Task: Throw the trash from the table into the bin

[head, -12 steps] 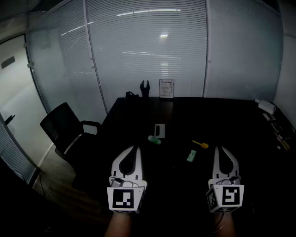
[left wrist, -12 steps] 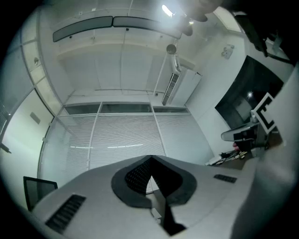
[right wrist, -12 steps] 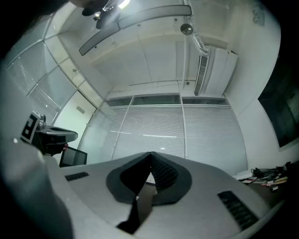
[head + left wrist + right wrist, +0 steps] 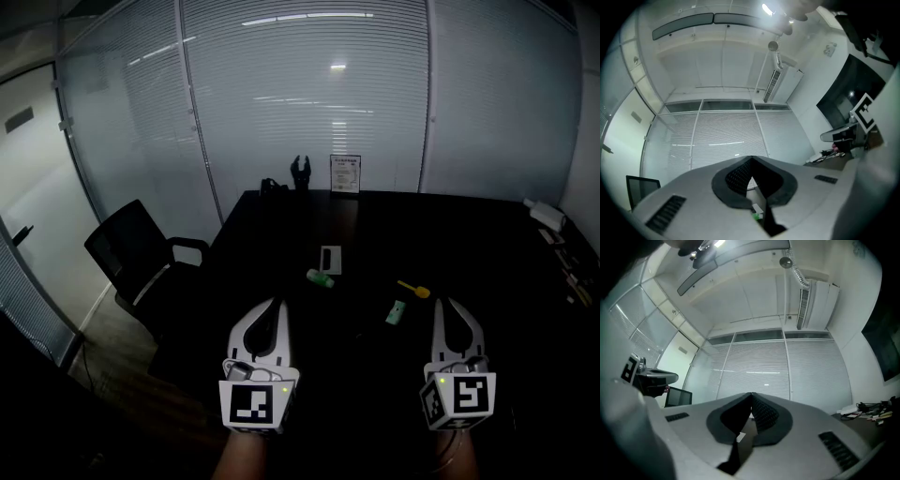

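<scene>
Your L gripper (image 4: 273,305): jaws shut tip to tip, nothing btwn them, held over near edge of dark table (image 4: 281,216), left of ctr. Trash lies mid-table, beyond both grippers: small green piece (image 4: 320,277), w/ grey-white flat piece (image 4: 330,259) just behind it on far side; green packet (image 4: 396,312) right of ctr; yellow bit (image 4: 412,290) near packet, slightly farther and right. Your R gripper (image 4: 442,305): jaws closed as well, empty, near edge, right side. White item (image 4: 547,215) at table's far right.
</scene>
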`<act>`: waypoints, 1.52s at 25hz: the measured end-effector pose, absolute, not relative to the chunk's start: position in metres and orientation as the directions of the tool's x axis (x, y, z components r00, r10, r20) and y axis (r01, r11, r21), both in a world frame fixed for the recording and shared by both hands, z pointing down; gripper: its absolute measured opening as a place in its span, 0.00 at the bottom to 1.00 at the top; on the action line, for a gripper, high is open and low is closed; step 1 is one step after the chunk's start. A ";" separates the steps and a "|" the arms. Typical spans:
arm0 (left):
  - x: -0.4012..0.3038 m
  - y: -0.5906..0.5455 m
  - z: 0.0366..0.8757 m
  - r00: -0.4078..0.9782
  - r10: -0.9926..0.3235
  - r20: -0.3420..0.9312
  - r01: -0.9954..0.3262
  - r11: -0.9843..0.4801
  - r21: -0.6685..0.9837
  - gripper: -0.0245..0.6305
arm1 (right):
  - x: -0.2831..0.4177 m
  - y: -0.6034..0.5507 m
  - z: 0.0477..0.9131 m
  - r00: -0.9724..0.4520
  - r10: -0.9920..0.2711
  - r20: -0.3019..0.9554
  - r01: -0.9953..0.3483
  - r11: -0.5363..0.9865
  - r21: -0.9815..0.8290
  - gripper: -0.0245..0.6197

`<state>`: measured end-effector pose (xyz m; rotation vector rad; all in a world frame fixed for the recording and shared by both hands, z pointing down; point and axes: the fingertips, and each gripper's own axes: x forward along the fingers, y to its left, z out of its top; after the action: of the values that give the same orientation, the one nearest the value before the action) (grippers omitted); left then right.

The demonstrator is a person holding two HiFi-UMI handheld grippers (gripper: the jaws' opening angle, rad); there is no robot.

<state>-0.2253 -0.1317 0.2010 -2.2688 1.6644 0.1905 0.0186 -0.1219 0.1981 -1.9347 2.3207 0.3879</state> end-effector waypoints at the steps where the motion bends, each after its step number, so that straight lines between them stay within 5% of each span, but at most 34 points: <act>1: -0.227 -0.132 0.202 0.312 -0.905 -0.291 -0.947 -0.271 -0.172 0.03 | 0.016 -0.123 0.199 -0.197 -0.953 -0.232 -0.976 0.170 0.134 0.05; 38: -0.275 -0.218 0.233 0.295 -0.923 -0.247 -0.953 -0.266 -0.145 0.03 | -0.034 -0.234 0.278 -0.278 -0.959 -0.045 -0.952 0.269 0.149 0.16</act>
<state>-0.2748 -0.2184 0.2332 -2.3013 1.7140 0.1629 -0.0338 -0.2343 0.2781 -1.9180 2.5448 0.2336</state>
